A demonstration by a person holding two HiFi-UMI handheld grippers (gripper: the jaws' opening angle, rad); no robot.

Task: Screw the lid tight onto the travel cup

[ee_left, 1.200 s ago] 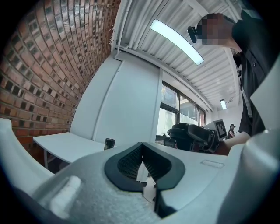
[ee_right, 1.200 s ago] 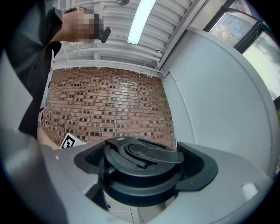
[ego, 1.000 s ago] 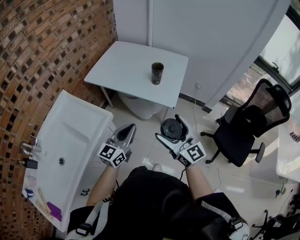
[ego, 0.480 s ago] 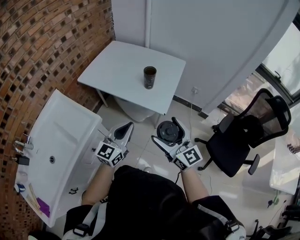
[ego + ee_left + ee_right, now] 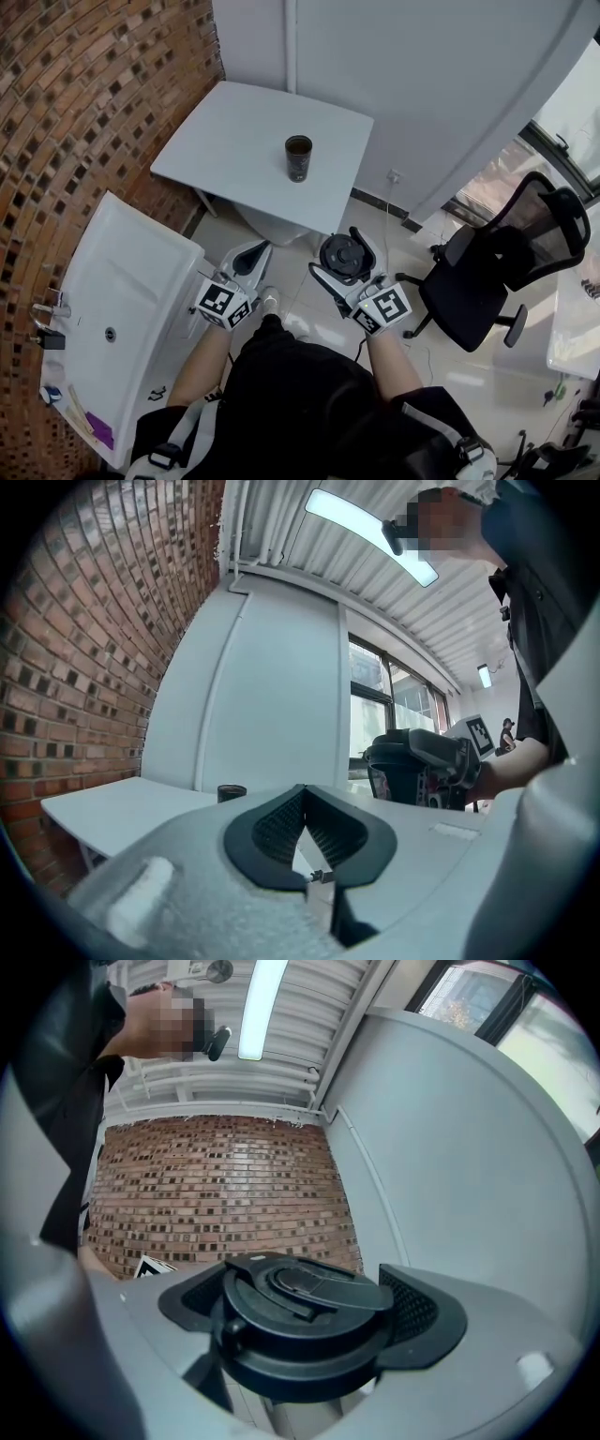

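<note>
Left gripper [image 5: 305, 797]: jaws fully together, ribbed black pads meet tip to tip, nothing between them. Right gripper [image 5: 305, 1309]: jaws spread wide and clamped on the lid [image 5: 302, 1288], one pad on each side of its rim. Both are held out in front of the person, above the floor [image 5: 478, 375], well apart from the table [image 5: 234, 131].

Travel cup [image 5: 299, 157]: upright, open-topped, alone on the table, toward its right half, nothing touching it.

Head view only: whole layout. White square table by the white wall panels, brick wall [image 5: 84, 94] at left, white washbasin [image 5: 131, 272] lower left, black office chair [image 5: 497, 272] at right, a marker cube [image 5: 223, 305] on each gripper.

Left gripper view only: table seen edge-on with the cup as a small dark stub, the right gripper with the lid seen from the side, a window [image 5: 370, 714] behind, a ceiling light [image 5: 370, 536] strip overhead.

Right gripper view only: lid top close up against the brick; the cup is not in it.

Materials and shapes:
- Lid: matte black plastic, round, stepped rim, raised flip tab across the top.
- Cup: dark cylinder, slight gloss.
- Gripper bodies: pale grey with a grainy surface. Pads are black with a fine ribbed mesh.
- Table top: smooth white.
- Wall: rough red-brown bricks.
</note>
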